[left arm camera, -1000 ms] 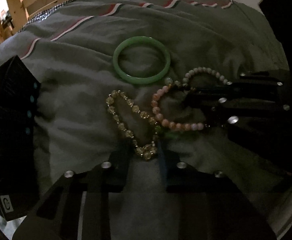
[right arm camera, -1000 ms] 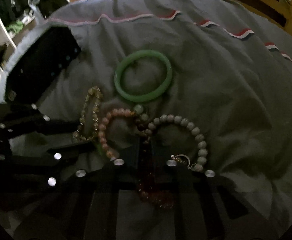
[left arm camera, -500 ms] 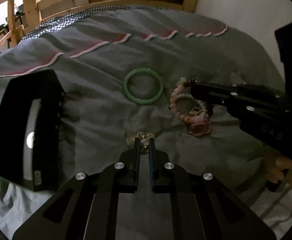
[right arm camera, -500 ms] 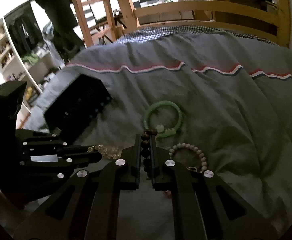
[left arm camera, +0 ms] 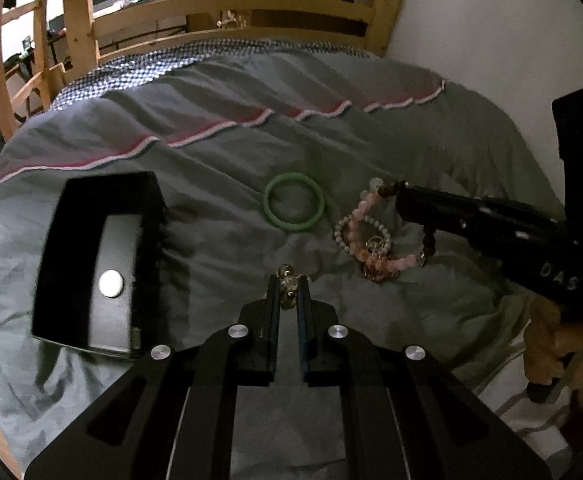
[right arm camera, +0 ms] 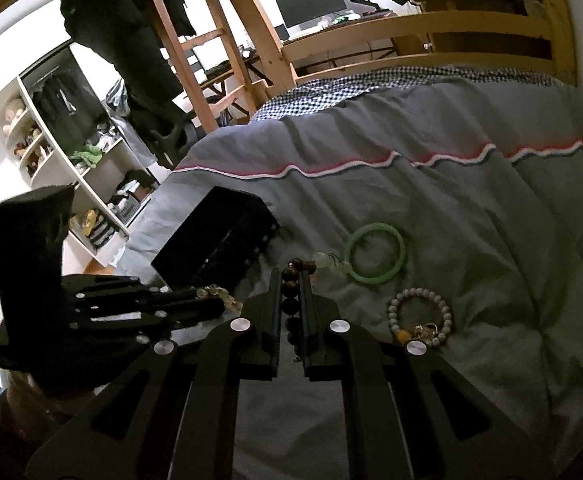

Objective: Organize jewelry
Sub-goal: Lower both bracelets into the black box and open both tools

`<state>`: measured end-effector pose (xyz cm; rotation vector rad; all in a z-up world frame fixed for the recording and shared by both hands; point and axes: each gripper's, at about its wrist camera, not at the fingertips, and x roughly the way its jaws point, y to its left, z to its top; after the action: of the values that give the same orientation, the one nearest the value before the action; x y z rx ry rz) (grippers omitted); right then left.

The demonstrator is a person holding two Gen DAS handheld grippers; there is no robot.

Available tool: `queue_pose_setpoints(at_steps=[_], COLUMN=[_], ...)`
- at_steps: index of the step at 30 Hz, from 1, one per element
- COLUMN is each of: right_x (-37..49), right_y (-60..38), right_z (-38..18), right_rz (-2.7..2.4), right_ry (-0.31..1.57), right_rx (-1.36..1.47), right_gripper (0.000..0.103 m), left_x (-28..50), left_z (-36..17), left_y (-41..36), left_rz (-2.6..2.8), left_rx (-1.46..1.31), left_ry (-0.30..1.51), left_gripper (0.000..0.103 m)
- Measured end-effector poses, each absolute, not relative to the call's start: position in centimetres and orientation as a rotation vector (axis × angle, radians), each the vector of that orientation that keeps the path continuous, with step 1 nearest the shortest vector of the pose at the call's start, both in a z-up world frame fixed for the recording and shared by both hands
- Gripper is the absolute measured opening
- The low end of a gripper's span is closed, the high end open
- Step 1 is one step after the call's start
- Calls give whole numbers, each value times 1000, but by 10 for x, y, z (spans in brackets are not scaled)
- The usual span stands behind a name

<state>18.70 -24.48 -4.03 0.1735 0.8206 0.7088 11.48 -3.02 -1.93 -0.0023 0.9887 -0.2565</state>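
Note:
My left gripper point(left arm camera: 288, 280) is shut on a clear yellowish bead bracelet point(left arm camera: 287, 294) and holds it above the grey bedspread; it shows in the right wrist view point(right arm camera: 219, 293) too. My right gripper point(right arm camera: 291, 276) is shut on a dark brown bead bracelet point(right arm camera: 291, 286) with a pale green pendant point(right arm camera: 325, 262), also lifted; this gripper shows in the left wrist view point(left arm camera: 399, 194). A green bangle point(left arm camera: 293, 207) point(right arm camera: 375, 255), a white bead bracelet point(right arm camera: 419, 316) and a pink bead bracelet point(left arm camera: 365, 232) lie on the bed. An open black jewelry box point(left arm camera: 95, 264) point(right arm camera: 215, 248) sits to the left.
The grey bedspread point(left arm camera: 219, 160) has a red and white stripe. A wooden bed rail point(left arm camera: 227, 8) runs across the far end, with a wooden ladder point(right arm camera: 195, 48) and white shelves point(right arm camera: 51, 152) beyond the left side. A white wall is at the right.
Both grippers closed on their bracelets and lifted them up and back from the bed. The jewelry left on the bed now looks smaller and farther away.

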Motion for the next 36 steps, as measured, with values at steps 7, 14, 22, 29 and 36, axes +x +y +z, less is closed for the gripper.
queue_pose_setpoints(at_steps=[7,14,22,29,36], right_x=[188,200,218,220,224], right_y=[-205,-148,-72,-33,-38], right_z=[-19,-10,-27,-59,-72], right_rz=[736,775,842,879,872], right_ry=[817,824,878,959,999], right_rx=[103,44,33,19,32], right_gripper=[9,9,9,9,35], left_x=[112,118,136,143,141], left_z=[1,9,-7,-23,-18], left_y=[6,59,108,127,134], left_rz=[-223,-146,-9,59,69], left_rx=[-48,-124,-177,-201,-246], left_ry=[961,949,1006,1066,1039], left_gripper=[8,8,8,8,8])
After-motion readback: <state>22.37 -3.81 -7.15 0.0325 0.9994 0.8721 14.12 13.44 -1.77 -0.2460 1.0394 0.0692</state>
